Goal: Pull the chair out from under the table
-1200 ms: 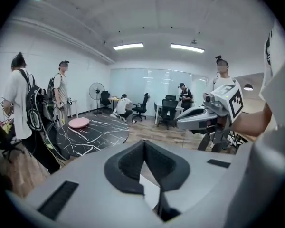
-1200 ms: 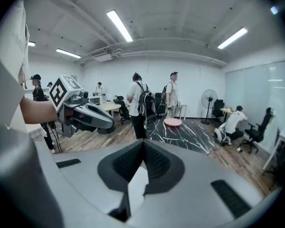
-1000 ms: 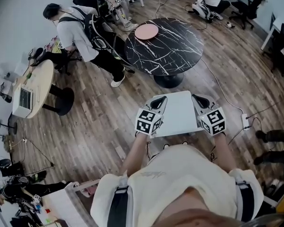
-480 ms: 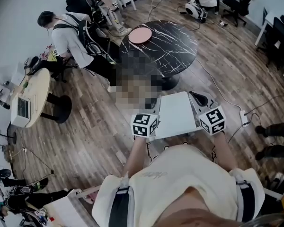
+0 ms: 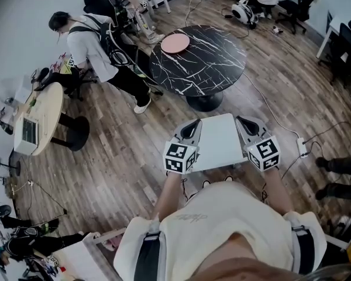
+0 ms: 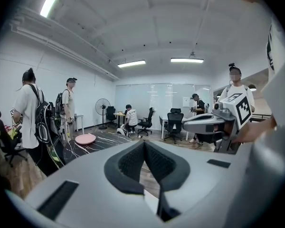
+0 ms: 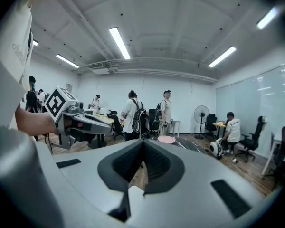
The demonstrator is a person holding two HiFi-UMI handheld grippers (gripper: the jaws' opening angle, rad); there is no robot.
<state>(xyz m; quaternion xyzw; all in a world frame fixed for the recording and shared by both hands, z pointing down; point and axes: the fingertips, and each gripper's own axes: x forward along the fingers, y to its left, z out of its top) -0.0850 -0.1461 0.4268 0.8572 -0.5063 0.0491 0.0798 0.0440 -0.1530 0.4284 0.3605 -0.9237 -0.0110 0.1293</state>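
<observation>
A white flat square seat, which I take for the chair, is just in front of the person, apart from the round black marble table farther off. My left gripper hovers at the seat's left edge and my right gripper at its right edge. Both point away from the person, roughly level. In the left gripper view the jaws meet with nothing between the pads; the right gripper view shows the same. A white sliver shows low behind the jaws; whether it touches them I cannot tell.
A pink disc lies on the black table. A person with a backpack bends beside it at the left. A round wooden table with a laptop is at far left. A cable and power strip lie on the floor at right, near office chairs.
The left gripper has lifted slightly beside the white seat. The right gripper has stayed in place. The person with the backpack has shifted a little.
</observation>
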